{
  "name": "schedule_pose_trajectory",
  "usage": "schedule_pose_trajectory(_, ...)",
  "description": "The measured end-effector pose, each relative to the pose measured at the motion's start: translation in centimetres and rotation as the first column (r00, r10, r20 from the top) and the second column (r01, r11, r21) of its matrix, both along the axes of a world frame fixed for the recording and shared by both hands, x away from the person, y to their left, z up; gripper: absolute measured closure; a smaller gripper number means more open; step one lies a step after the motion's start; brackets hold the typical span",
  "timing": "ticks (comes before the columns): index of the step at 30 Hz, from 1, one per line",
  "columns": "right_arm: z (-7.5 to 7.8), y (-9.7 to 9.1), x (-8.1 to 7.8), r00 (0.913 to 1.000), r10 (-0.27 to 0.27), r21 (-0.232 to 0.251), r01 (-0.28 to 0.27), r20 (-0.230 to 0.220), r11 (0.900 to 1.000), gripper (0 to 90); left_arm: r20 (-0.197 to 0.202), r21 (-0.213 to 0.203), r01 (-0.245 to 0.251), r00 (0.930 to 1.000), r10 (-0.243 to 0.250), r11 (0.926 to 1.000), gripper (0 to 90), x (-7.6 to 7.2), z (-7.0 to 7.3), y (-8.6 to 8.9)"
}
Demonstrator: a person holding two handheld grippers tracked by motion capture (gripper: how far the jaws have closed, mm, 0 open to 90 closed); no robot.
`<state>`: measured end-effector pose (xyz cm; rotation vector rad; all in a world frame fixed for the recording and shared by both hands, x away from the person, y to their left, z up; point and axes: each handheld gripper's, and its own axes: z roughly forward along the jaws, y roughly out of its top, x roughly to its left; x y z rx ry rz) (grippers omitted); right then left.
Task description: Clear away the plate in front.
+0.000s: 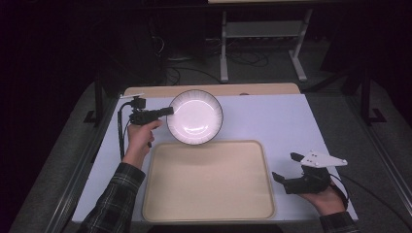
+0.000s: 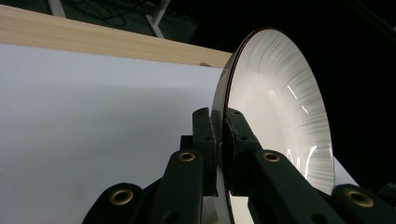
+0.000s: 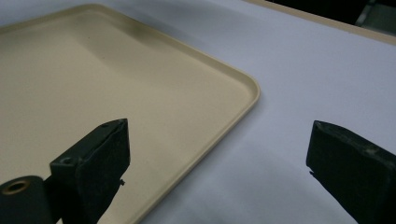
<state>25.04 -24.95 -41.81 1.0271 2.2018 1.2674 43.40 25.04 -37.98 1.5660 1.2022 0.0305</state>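
White ribbed plate (image 1: 195, 117) clamped at rim by left gripper (image 1: 167, 111), right gripper (image 1: 286, 167) fingers apart beside beige tray (image 1: 209, 213)

From my remote station I see a glossy white plate (image 1: 195, 117) that looks glazed ceramic, with fine radial ribbing, a thin dark rim and bright glare streaks, pinched at its edge between the matt black, plastic-looking jaws of the left gripper (image 2: 218, 135), whose arms carry brass-coloured rivets. The beige tray (image 1: 209, 180) has a smooth, satin plastic look with a softly rounded raised lip, and it lies on a matt white table (image 1: 272, 116) edged at the far side by a strip of pale grained wood (image 2: 93, 39). The right gripper (image 3: 219, 158) shows the same dull black pads, slightly scuffed, its jaws spread wide, while my left sleeve (image 1: 114, 199) is dark plaid cloth.
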Motion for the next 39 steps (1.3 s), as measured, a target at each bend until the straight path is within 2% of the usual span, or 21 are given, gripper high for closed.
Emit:
schedule_pose_trajectory(9, 0.0, 0.2, 0.0, 1.0000, 0.001, 0.003, -0.001, 0.001, 1.0000, 5.5, 0.025, 0.018, 0.034, 0.9991, -0.035, 0.9992, 85.1, -2.3, 0.0, 0.4)
schedule_pose_trajectory(16, 0.1, 0.2, 0.0, 1.0000, 0.000, 0.015, 0.000, 0.007, 0.9999, 5.5, 0.027, 0.018, 0.060, 0.9978, -0.061, 0.9980, 85.2, -3.7, -0.1, 0.3)
schedule_pose_trajectory(28, 0.2, 0.3, -0.1, 0.9999, 0.001, 0.015, -0.001, 0.011, 0.9999, 5.5, -0.008, 0.066, 0.105, 0.9945, -0.104, 0.9923, 85.1, -6.0, -0.7, 0.0)
schedule_pose_trajectory(37, 0.1, 0.2, -0.1, 0.9999, -0.002, 0.014, 0.002, 0.011, 0.9999, 5.5, -0.043, 0.100, 0.153, 0.9879, -0.149, 0.9832, 85.0, -7.4, -1.6, -1.0)
schedule_pose_trajectory(39, 0.2, 0.2, -0.1, 0.9999, -0.003, 0.013, 0.002, 0.012, 0.9999, 5.5, -0.064, 0.100, 0.173, 0.9839, -0.167, 0.9799, 84.7, -7.9, -2.0, -1.2)
